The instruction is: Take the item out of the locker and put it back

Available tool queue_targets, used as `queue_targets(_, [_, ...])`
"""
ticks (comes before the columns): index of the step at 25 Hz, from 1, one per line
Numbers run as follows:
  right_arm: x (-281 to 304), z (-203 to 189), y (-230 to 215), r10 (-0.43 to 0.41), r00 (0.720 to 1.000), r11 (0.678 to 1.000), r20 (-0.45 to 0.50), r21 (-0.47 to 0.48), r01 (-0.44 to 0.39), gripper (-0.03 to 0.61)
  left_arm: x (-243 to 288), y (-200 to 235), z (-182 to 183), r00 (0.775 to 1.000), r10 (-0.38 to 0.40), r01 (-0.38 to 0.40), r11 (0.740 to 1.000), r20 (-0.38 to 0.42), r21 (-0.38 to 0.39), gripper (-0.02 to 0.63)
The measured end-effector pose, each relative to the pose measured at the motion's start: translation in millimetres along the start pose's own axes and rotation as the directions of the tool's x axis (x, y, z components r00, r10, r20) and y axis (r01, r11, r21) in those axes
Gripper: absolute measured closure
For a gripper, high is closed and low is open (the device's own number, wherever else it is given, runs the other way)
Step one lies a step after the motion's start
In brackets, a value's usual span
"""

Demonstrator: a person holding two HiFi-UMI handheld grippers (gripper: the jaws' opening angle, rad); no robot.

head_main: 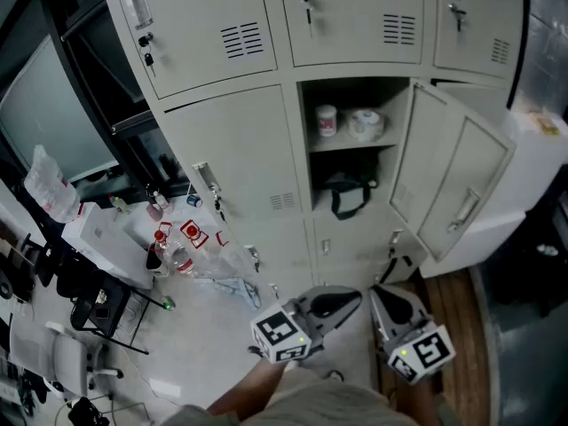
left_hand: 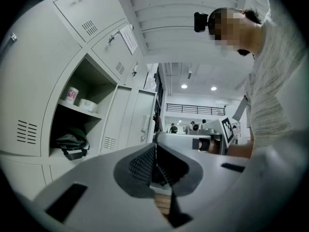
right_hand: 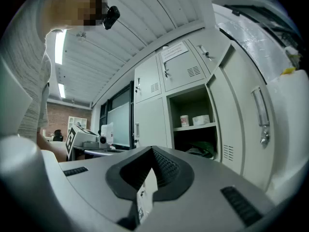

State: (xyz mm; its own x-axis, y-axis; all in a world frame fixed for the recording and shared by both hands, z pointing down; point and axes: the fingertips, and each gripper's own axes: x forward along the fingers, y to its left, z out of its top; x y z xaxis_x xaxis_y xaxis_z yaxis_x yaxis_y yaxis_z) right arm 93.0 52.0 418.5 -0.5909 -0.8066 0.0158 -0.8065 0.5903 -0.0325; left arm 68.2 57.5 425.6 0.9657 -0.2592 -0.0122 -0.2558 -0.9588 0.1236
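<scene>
**Both claws closed and empty, the locker open ahead**

At the left of the head view a cluttered white table point(head_main: 99, 229) carries clear plastic bottles point(head_main: 170, 248) with red caps. Right of it runs the bank of pale painted steel lockers, flat-faced, with louvre slots and small keyed handles.

At centre the open locker point(head_main: 355, 91) has a thin metal shelf point(head_main: 342, 144). On it stand a small white cup point(head_main: 327, 119) with red print and, just beside it on the right, a squat white roll point(head_main: 365, 124). Below the shelf, on the locker floor, a black bag point(head_main: 348, 193) lies slumped, its strap looping forward over the front.

Which of these is the item is not settled; the bag looks likeliest. It should handle soft and floppy, fairly light, sagging when lifted, so the strap loop is the best hold. The cup looks rigid, light and easy to tip; it would want a grip across its sides.

The steel door point(head_main: 461, 176) swings out at the right, bar handle point(head_main: 465, 208) showing.

Low in the frame, the left gripper point(head_main: 355, 298) has its ribbed pads pressed together on nothing. The right gripper point(head_main: 378, 293) is likewise closed and empty. Both hang well short of the locker.
</scene>
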Motion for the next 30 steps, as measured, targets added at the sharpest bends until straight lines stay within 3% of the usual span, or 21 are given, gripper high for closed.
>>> queue_targets(13, [0.9, 1.0, -3.0, -0.002, 1.000, 1.000, 0.002, 0.007, 0.002, 0.578, 2.4, 1.3, -1.5, 1.000, -0.011, 0.011, 1.000, -0.004, 0.019, 0.607])
queue_targets(19, [3.8, 3.6, 10.3, 0.080, 0.996, 0.997, 0.031, 0.020, -0.081, 0.578, 0.9, 2.6, -0.8, 1.000, 0.000, 0.000, 1.000, -0.009, 0.010, 0.607])
queue_targets(30, [24.8, 3.8, 2.5, 0.077, 0.997, 0.996, 0.027, 0.031, -0.078, 0.577, -5.8, 27.3, 4.4, 1.000, 0.024, -0.024, 1.000, -0.012, 0.004, 0.609])
